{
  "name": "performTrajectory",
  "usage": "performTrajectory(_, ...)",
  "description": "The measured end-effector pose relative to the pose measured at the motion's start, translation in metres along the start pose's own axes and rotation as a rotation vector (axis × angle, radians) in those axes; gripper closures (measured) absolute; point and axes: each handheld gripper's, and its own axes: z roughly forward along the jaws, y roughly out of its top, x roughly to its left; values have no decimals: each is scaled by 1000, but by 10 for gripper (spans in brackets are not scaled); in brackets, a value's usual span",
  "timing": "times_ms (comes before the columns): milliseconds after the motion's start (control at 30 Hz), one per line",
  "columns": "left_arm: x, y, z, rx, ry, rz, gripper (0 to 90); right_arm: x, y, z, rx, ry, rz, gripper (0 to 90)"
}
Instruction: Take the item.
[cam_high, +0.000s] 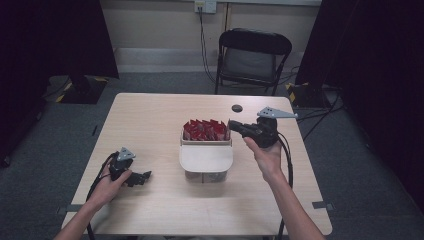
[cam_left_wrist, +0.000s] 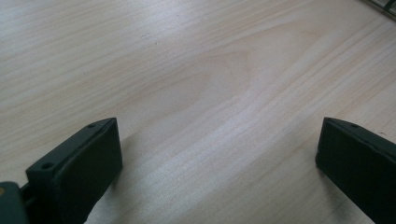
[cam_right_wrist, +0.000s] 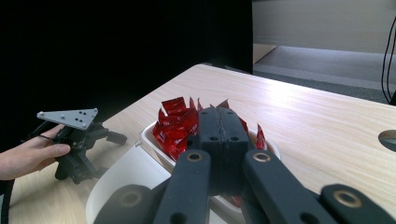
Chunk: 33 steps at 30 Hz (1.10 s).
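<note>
Pale wood-grain table (cam_high: 165, 115) carries the whole setup. At the lower left of the high view, the left gripper (cam_high: 142, 177) rests low over the bare tabletop; in the left gripper view its jaws stand wide apart with nothing but wood between them — it is idle and takes no part at present.

At the centre of the high view sits a white container (cam_high: 205, 159). Its near section is covered by a white lid; its far section is open and packed with red sachets (cam_high: 205, 130) standing on edge.

Right of centre, the right gripper (cam_high: 234, 123) hovers at the right edge of the sachets, raised above the table. In the right gripper view its jaws are pressed together directly over the red sachets (cam_right_wrist: 175, 122); whether a sachet is pinched between them cannot be determined, since the tips hide what lies beneath.

Assessment of progress: no sachet lies on the table outside the container, so the work appears to be at an early stage — the right gripper is positioned at the sachets, with most of the handling remaining.
</note>
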Motion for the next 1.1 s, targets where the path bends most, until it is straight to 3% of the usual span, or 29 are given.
performTrajectory(1100,0,0,0,-1,0,0,0,3,17,-22,-86,18,-14,900)
